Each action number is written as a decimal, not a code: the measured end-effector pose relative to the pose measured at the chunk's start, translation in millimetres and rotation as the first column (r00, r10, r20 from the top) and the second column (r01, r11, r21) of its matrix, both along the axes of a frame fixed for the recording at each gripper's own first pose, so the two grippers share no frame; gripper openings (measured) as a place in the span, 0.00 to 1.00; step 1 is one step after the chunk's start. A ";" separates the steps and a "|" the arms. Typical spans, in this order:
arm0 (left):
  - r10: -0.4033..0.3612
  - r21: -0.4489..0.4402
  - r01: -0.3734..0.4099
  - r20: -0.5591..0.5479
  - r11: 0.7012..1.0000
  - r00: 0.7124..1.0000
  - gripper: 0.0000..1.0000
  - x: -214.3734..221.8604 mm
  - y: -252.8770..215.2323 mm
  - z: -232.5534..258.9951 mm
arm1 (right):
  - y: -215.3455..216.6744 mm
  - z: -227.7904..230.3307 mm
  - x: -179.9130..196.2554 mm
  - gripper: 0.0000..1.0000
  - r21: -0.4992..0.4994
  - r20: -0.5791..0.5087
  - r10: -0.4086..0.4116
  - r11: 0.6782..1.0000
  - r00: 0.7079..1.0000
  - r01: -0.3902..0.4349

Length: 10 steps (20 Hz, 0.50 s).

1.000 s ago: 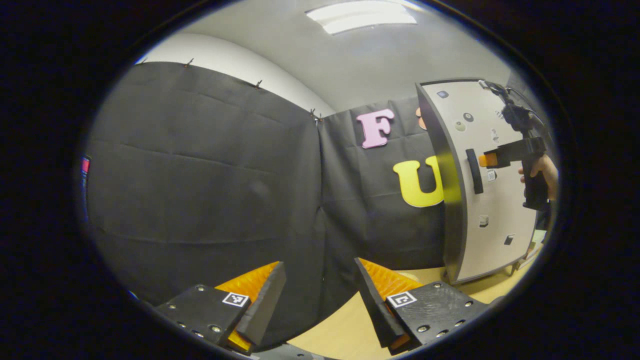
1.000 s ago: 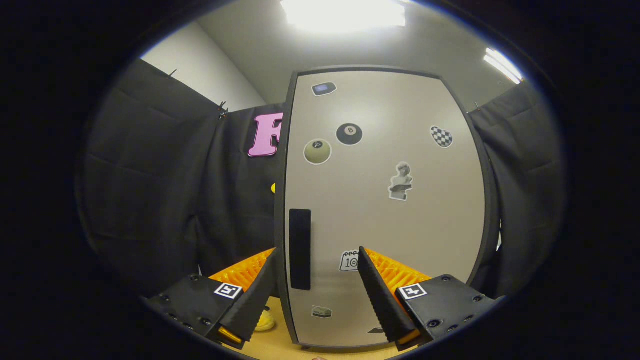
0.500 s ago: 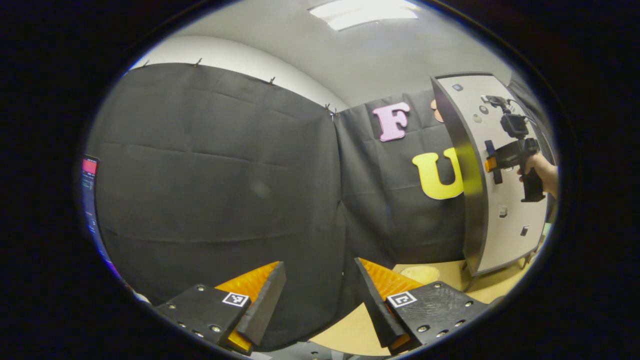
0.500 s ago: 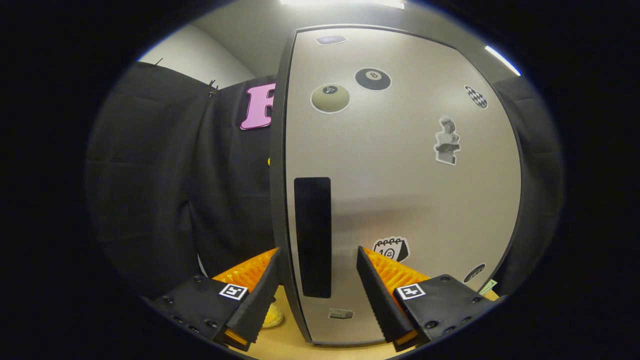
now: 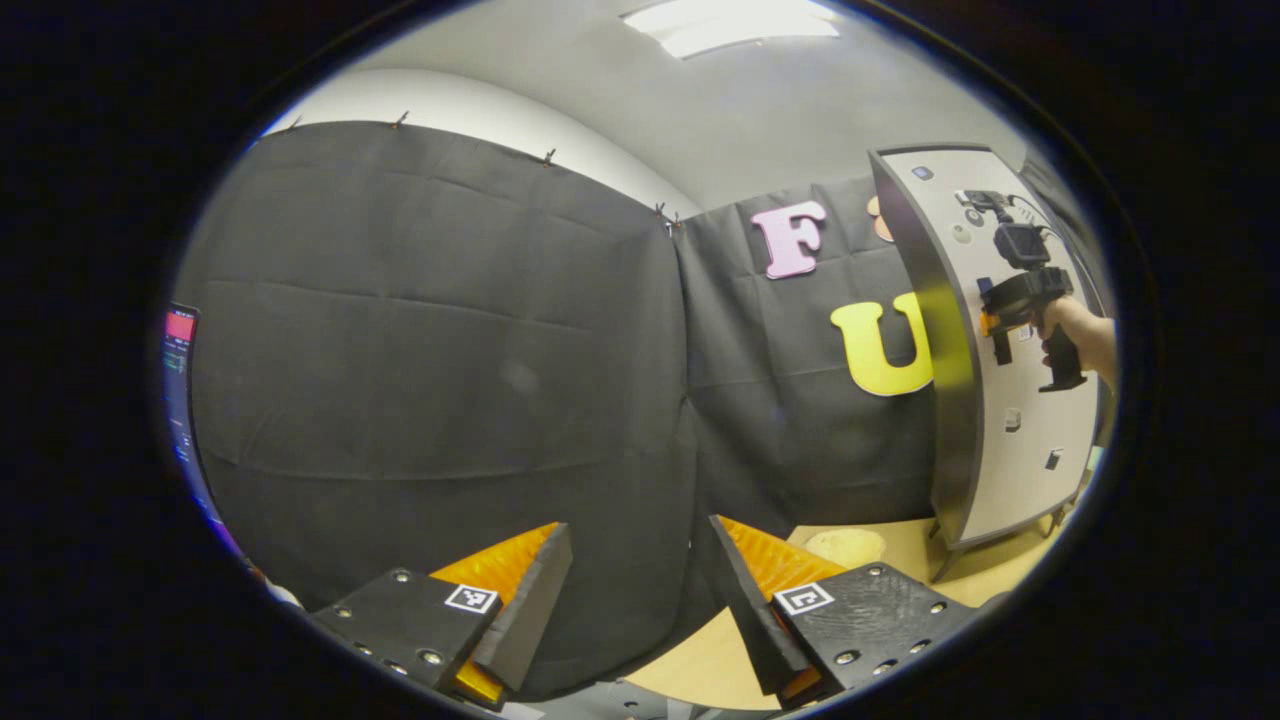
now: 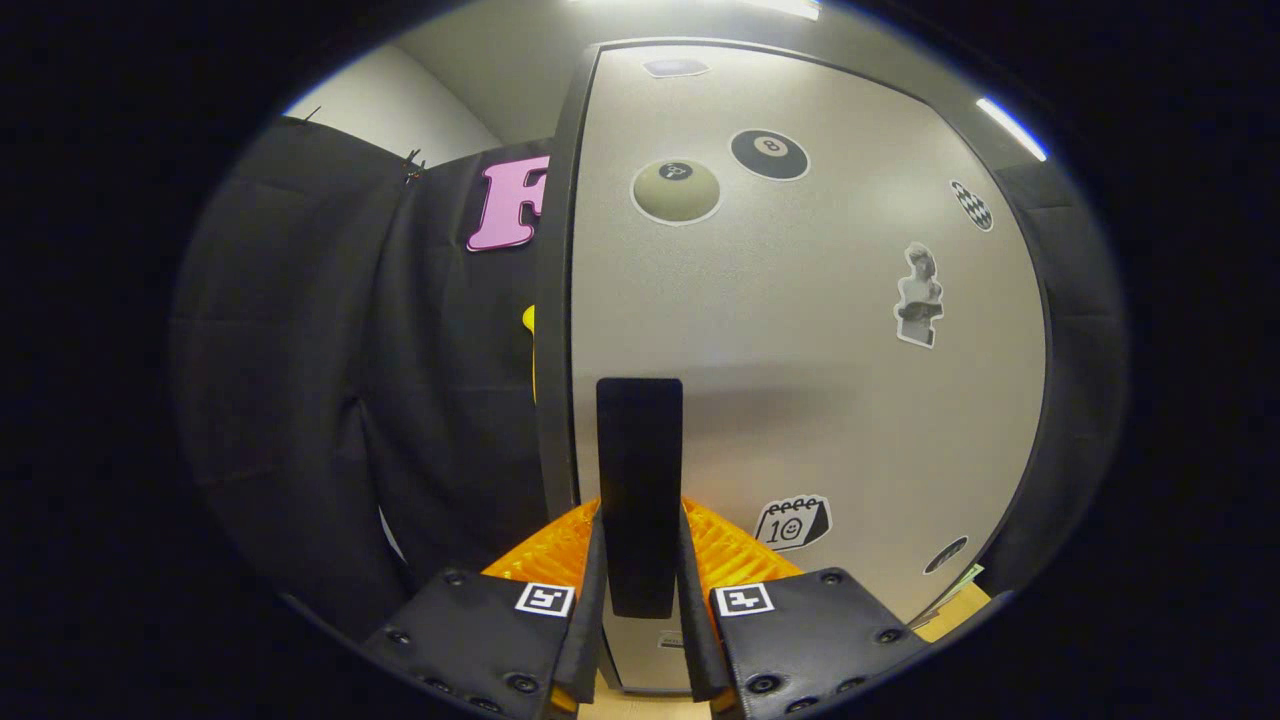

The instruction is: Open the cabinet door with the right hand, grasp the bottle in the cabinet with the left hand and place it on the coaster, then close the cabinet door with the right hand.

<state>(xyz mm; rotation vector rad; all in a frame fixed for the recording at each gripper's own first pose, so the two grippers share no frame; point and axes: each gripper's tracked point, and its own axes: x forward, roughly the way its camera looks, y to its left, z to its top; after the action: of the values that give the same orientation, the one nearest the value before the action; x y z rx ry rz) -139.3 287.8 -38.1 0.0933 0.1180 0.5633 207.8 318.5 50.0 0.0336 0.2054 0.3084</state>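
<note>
A: Right gripper (image 6: 640, 600)?
B: Jaws clamped on the cabinet's handle (image 6: 640, 490), the dark vertical bar near the left edge of the cabinet door (image 6: 800, 330). One finger sits on each side of the bar, touching it.

A: Door state?
B: Looks closed or nearly so, I can't tell which. No interior is visible, so the contents can't be checked; the bottle is hidden behind the door. Stickers on the door front: two balls up top, a bust, a calendar low down.

A: Left gripper (image 5: 640, 590)?
B: Jaws apart, holding nothing. It faces the black cloth wall, low over the tan surface (image 5: 700, 665).

A: Anything else from the left gripper view?
B: The cabinet (image 5: 1010, 350) stands far right on the surface. The right gripper (image 5: 985, 322) is at the door there, held by a hand (image 5: 1075, 335). A pale round coaster (image 5: 845, 546) lies flat on the surface just left of the cabinet's base, with nothing on it. A lit screen edge (image 5: 178, 380) shows far left.
</note>
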 end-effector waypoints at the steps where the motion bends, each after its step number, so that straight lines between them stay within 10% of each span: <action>1: -0.006 -0.002 0.006 0.002 1.000 1.000 0.82 2.0 -0.2 -0.5 | -0.5 -1.4 -0.2 0.26 -0.010 -0.006 0.011 1.000 1.000 -0.011; 10: -0.136 -0.015 0.136 0.040 0.991 0.990 0.82 40.0 -28.4 4.2 | -13.9 11.3 -46.0 0.18 0.020 -0.026 0.124 0.992 0.992 -0.123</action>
<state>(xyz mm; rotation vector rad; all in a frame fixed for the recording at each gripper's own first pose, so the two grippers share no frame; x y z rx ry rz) -99.3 259.4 -33.9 0.0724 0.0781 0.4276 161.8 304.6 61.2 0.0433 0.2322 0.4334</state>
